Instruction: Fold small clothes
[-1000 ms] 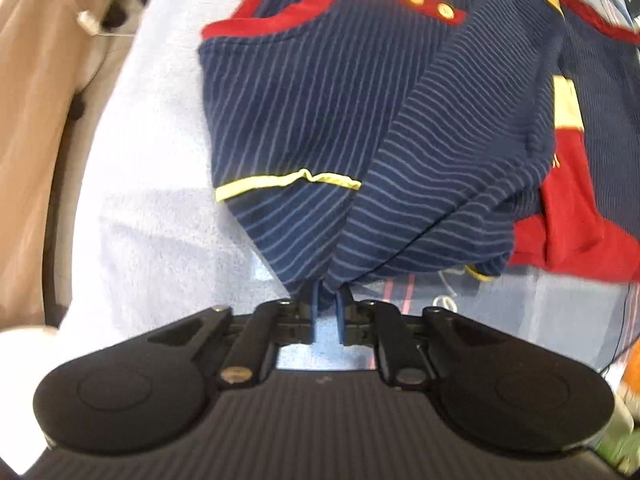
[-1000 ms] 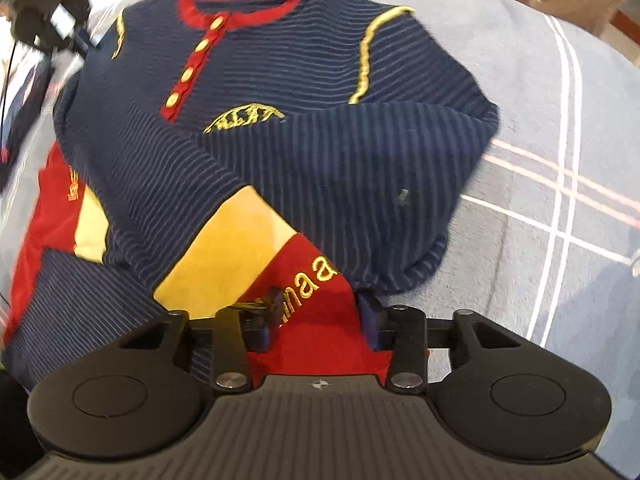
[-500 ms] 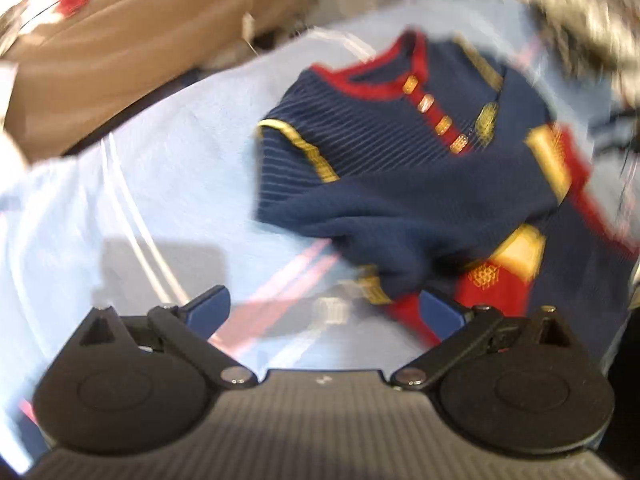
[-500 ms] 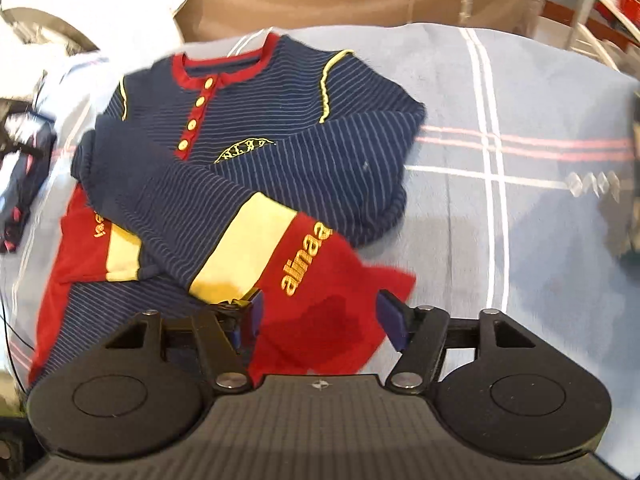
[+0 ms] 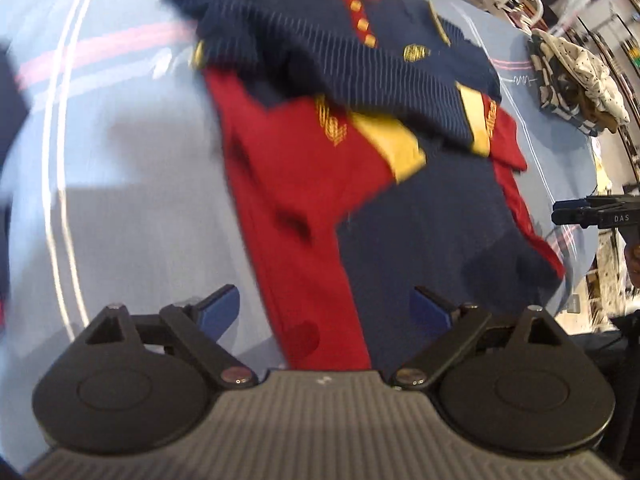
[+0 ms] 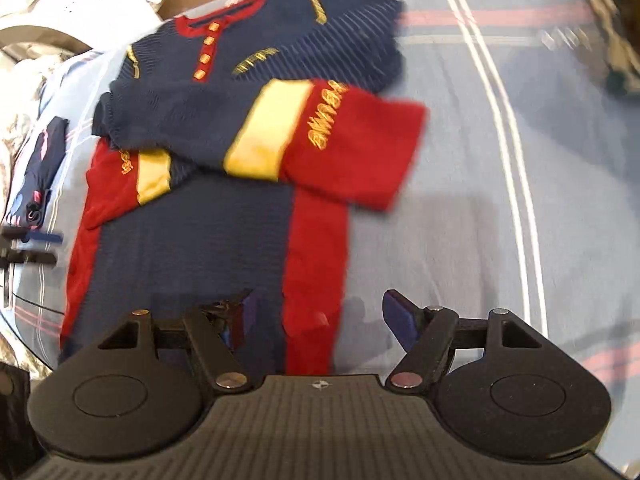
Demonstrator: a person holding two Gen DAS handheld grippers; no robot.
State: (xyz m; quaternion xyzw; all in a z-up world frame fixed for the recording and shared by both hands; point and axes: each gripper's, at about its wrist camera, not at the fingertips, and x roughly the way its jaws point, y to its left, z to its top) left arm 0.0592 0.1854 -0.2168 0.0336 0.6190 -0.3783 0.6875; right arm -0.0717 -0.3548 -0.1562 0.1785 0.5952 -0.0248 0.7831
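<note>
Garment lies flat on blue cloth, collar far, hem near, long axis running away from both grippers; left gripper and right gripper, jaws just spread, empty, hover over hem's 2 corners.

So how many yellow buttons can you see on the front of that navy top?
4, in a line down the red placket below the neckline of the navy top: first, second, third, lowest. The folded sleeve lies below them; none seems hidden.
</note>
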